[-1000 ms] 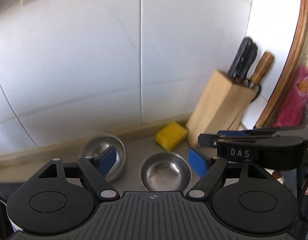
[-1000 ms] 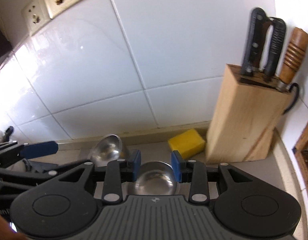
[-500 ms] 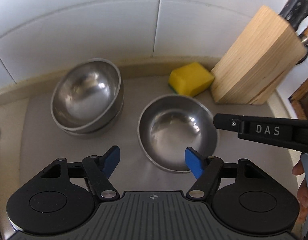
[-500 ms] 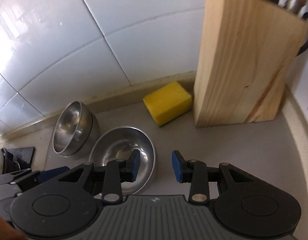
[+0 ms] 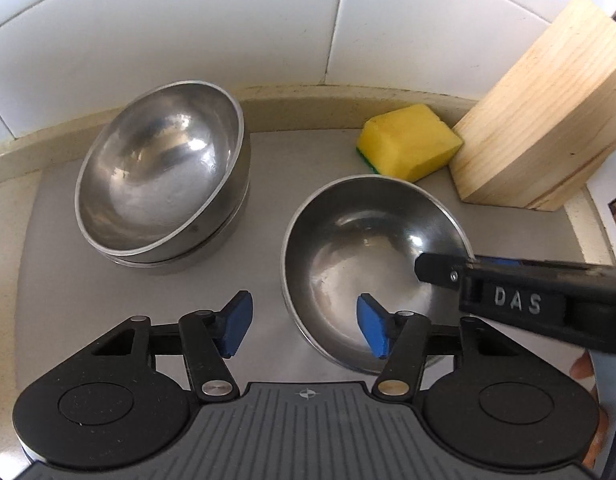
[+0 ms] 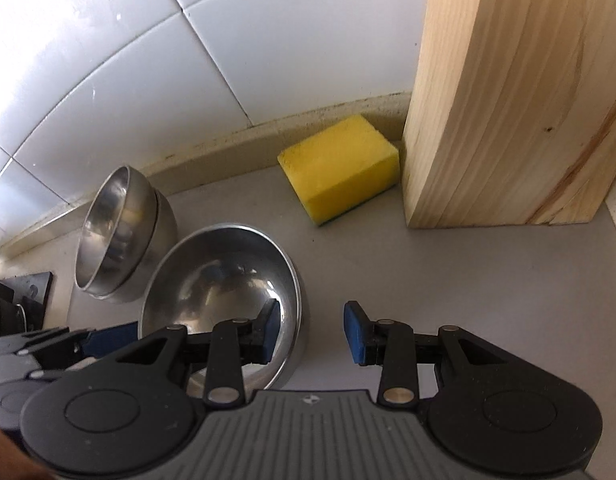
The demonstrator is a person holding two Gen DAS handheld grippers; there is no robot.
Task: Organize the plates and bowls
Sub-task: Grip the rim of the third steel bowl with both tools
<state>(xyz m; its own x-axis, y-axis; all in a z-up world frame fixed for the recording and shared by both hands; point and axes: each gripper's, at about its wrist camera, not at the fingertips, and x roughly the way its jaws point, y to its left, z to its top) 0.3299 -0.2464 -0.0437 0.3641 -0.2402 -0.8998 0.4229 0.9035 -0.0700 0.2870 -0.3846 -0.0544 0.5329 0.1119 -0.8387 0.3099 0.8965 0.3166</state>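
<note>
On the grey tabletop [image 5: 268, 152], beside the stacked bowls [image 5: 160, 172], sits a lone steel bowl [image 5: 371, 248]. Left hand-held gripper [image 5: 304, 330] closing, straddling its near rim, not yet pinching; right hand-held gripper [image 6: 313, 330] narrow, empty, straddling the far rim. Bowl likely light, rigid, slippery (grip the thin rim squarely).

Daylight fills both my views, bright and even. The white wall tiles [image 5: 212, 40] glare softly, and small highlights sit inside the steel bowl [image 5: 371, 256] and the stacked bowls [image 5: 160, 176]. Shadows under them are faint. Fisheye bending curves the tile joints and darkens the corners. My right gripper [image 5: 427, 270] smears slightly in the left view; the knife block [image 6: 519, 92] stays sharp.
</note>
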